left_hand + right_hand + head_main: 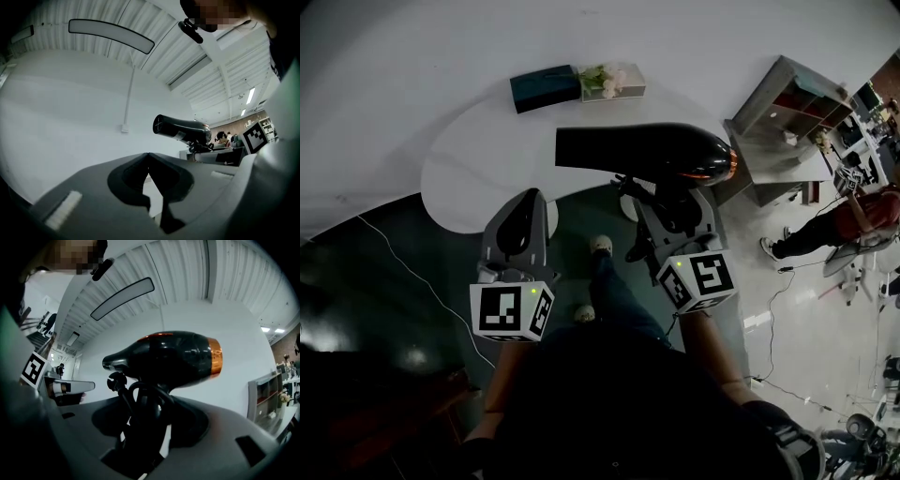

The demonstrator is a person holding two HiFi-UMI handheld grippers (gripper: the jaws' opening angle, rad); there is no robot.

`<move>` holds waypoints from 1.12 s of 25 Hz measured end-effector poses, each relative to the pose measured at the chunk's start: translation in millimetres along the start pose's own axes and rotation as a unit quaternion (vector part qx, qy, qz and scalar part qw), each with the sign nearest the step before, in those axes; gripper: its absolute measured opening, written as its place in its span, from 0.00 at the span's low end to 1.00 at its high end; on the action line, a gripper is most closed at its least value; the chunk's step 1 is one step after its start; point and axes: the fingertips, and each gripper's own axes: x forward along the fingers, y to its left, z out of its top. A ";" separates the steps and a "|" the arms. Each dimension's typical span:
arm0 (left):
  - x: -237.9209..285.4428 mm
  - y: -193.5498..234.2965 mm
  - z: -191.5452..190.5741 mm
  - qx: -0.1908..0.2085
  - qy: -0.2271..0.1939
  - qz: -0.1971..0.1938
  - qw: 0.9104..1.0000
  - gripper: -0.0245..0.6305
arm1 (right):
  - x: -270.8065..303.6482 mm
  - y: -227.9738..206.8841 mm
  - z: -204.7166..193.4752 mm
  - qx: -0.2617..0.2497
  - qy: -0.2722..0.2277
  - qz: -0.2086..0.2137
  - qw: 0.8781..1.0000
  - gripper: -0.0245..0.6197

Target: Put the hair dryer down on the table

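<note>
Evidently the right gripper (649, 199) clamps the glossy black, copper-banded hair dryer (647, 150) by its handle, level over the white rounded table (483, 159) for lowering. The left gripper (528, 199) hangs closed, empty.

Black hair dryer (173, 357), handle clamped in hand-held gripper (146, 425), white wall (234, 319) behind

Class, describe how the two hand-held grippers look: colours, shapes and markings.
The left gripper and right gripper match: grey moulded bodies tapering to dark-lined jaws. Each bears a white cube, left cube and right cube, with black square markers and a small green light. The person wears a dark top.
</note>
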 end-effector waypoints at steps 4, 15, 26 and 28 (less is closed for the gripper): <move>36.6 32.6 -13.4 -0.003 0.002 0.003 1.000 0.06 | 53.4 -5.3 -14.4 -0.001 0.006 0.010 1.000 0.42; 134.5 99.6 -31.8 -0.012 0.009 0.032 0.999 0.06 | 179.5 -39.7 -40.4 -0.005 0.030 0.038 0.999 0.42; 253.7 160.4 -57.1 -0.014 0.017 0.066 0.998 0.06 | 308.8 -94.2 -76.5 -0.006 0.059 0.074 0.996 0.42; 302.7 181.1 -73.6 -0.021 0.030 0.074 0.997 0.06 | 354.7 -120.5 -92.4 0.000 0.078 0.081 0.994 0.42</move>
